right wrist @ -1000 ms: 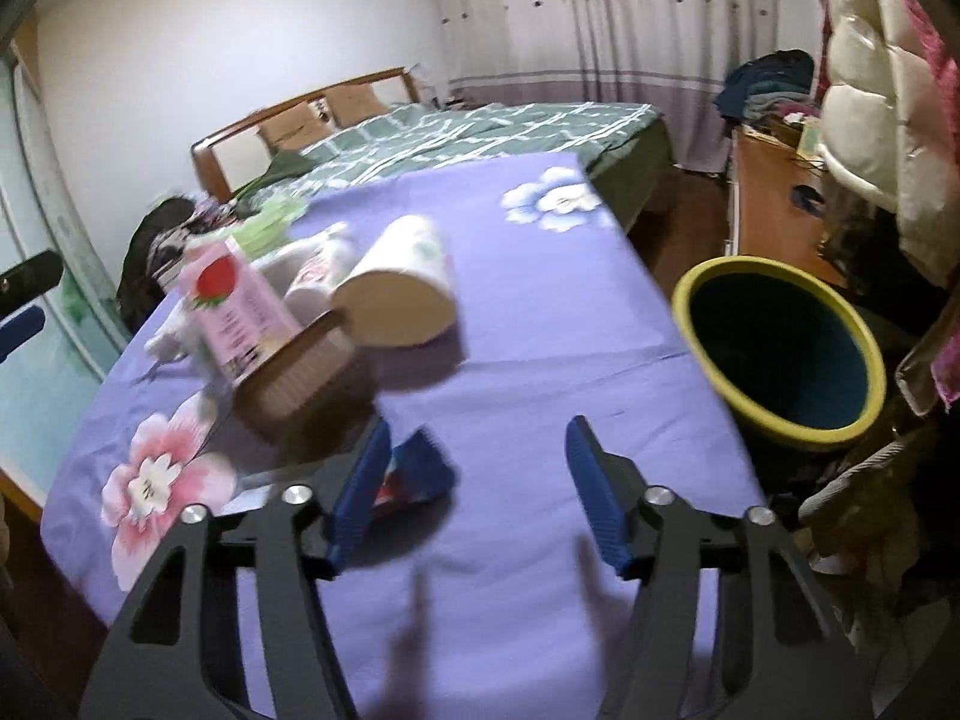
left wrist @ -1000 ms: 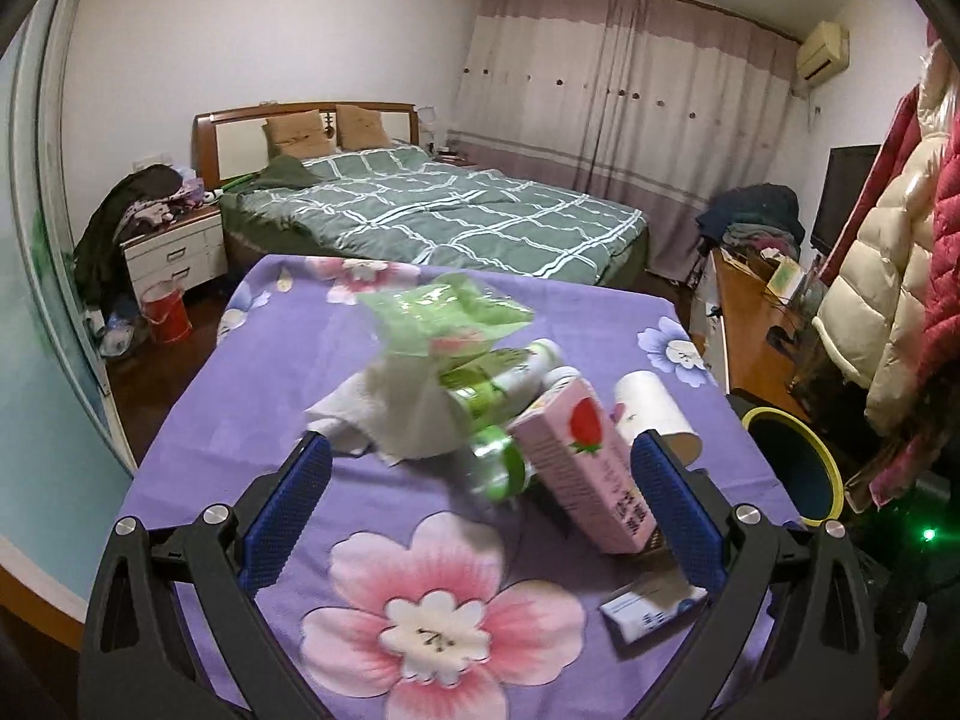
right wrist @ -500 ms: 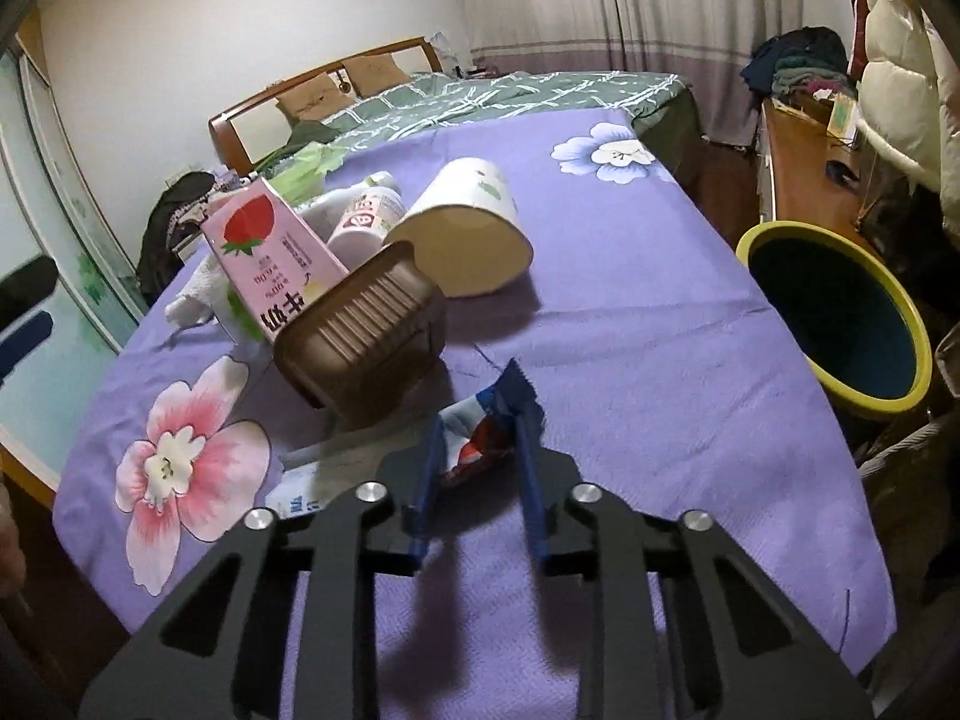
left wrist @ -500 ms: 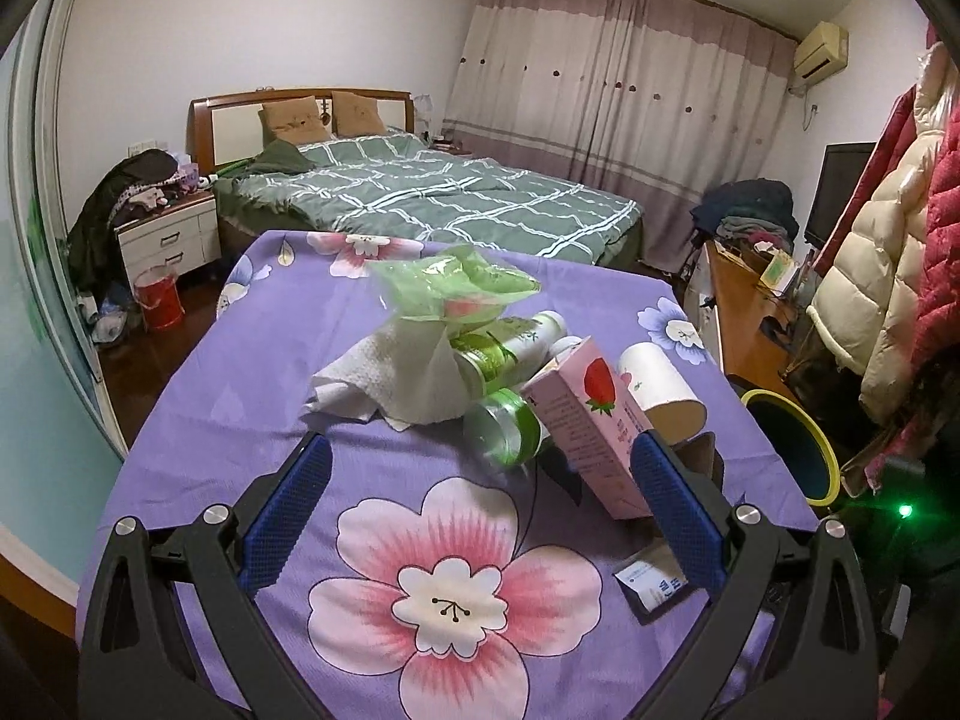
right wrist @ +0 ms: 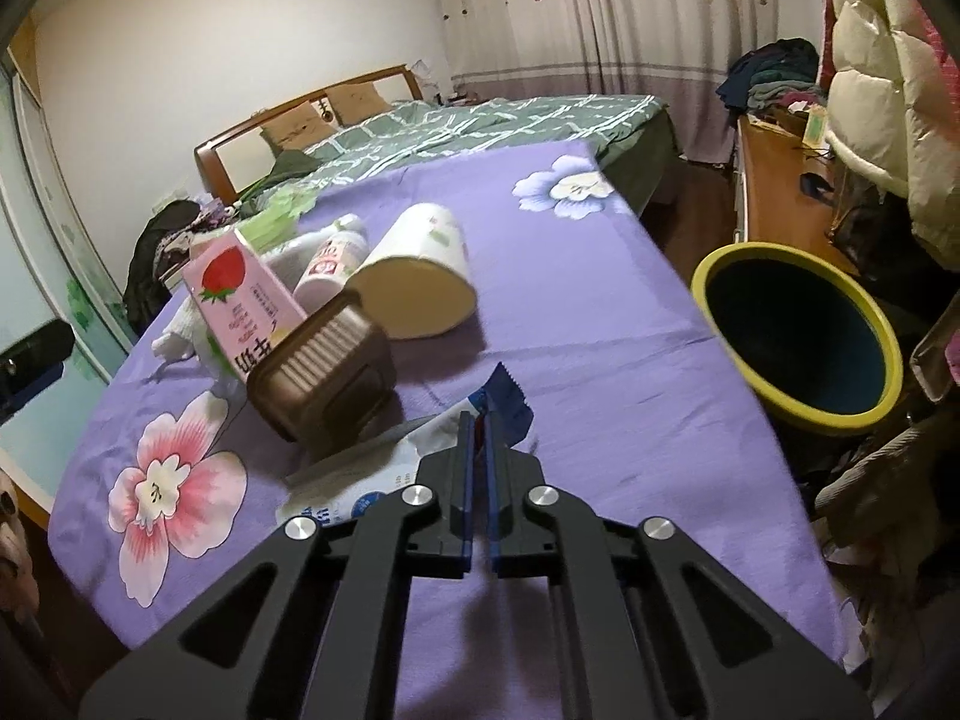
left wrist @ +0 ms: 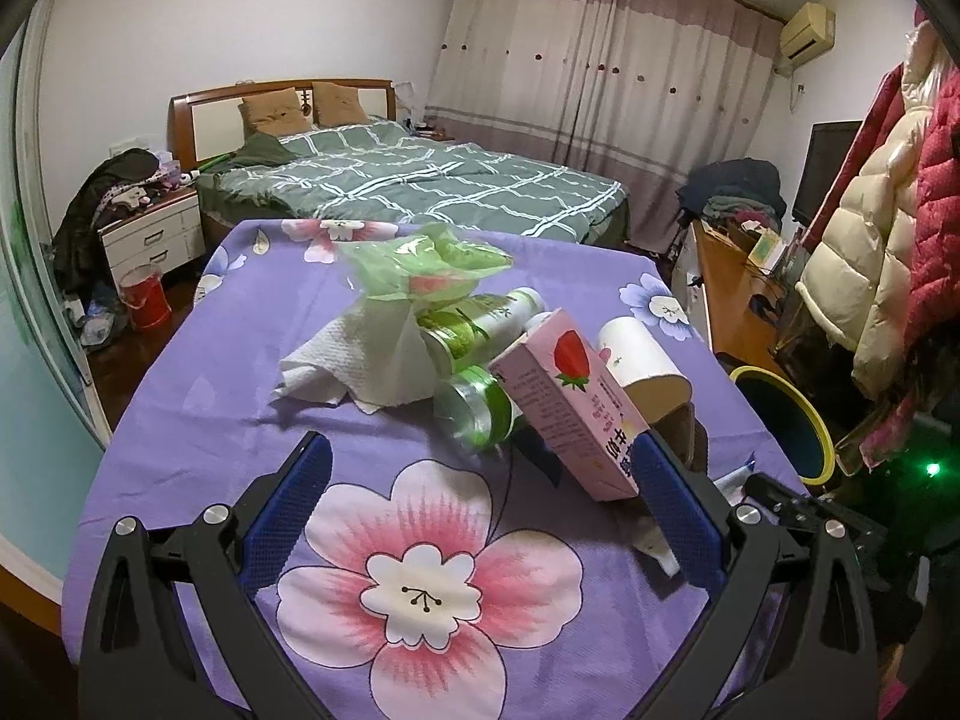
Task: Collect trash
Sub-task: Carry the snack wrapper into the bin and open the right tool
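We see the right gripper (right wrist: 478, 429) pinched onto the blue-and-white wrapper (right wrist: 384, 468), which lies flat on the bench (right wrist: 600, 312) — long axis running left-near to right-far, toward the yellow-rimmed bin (right wrist: 798, 330). Our left gripper (left wrist: 480, 504) gapes empty — a bed (left wrist: 420, 180) stands behind.

The pink carton (right wrist: 243, 300), ahead and left of the right gripper's tips, carries a strawberry picture, fine print too small to read, and large Chinese characters near its lower end, one of them 牛. The small white bottle (right wrist: 333, 261) behind it has a red label with illegible lettering. The white-and-blue wrapper (right wrist: 384, 480) just left of the tips shows blue letters that cannot be made out.
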Available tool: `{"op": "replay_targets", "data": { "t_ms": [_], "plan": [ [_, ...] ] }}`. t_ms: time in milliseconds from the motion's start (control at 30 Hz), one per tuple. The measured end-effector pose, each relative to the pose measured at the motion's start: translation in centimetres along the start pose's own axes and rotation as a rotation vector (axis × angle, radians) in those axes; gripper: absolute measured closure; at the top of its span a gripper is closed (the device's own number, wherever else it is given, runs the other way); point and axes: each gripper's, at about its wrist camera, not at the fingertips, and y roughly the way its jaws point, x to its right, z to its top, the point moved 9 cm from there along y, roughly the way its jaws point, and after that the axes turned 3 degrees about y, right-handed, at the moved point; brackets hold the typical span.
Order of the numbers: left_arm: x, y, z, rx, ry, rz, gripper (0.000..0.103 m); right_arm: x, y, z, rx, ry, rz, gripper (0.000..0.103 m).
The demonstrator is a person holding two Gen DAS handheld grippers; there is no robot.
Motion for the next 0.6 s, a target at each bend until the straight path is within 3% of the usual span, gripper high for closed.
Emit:
{"op": "replay_targets", "data": {
  "t_ms": [600],
  "plan": [
    [2.6, 1.1, -0.4, -0.024, 0.046, -0.030, 0.005, 8.0, -4.6, 5.0, 0.155, 0.116, -0.112, 0.100]
  ]
}}
